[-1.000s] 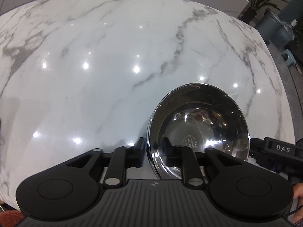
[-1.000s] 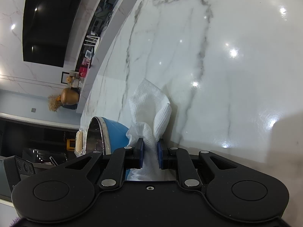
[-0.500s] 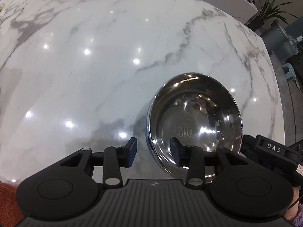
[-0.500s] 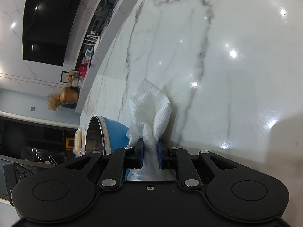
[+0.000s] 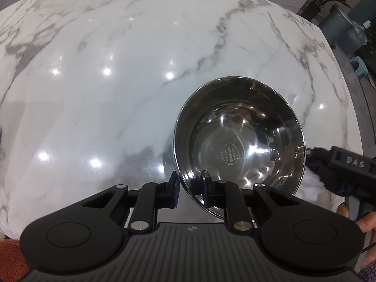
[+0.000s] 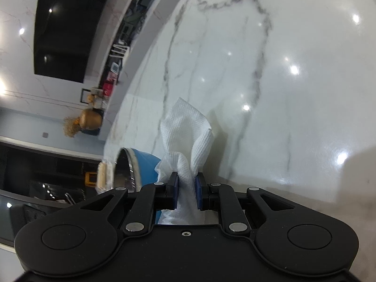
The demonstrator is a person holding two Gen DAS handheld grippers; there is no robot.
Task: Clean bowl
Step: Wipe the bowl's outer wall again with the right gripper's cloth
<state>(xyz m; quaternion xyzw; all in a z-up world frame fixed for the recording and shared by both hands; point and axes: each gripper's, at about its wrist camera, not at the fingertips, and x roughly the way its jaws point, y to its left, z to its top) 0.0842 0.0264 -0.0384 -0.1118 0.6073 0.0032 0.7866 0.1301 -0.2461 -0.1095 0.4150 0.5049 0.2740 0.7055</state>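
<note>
A: Bowl (image 5: 239, 138) sits lower right on the marble desk (image 5: 117, 82). The left gripper (image 5: 189, 184) has just been closing, fingers clamped on its near rim. The round stamp inside is too small to read.

B: The right gripper (image 6: 186, 189) is clenched on a white paper towel (image 6: 185, 131), its lower part hidden. In the left view its body reads "DAS", cut off.

we see the steel bowl (image 5: 239, 141), blue outside, tilted on the marble, its near rim between our left gripper's fingers (image 5: 175, 188).
</note>
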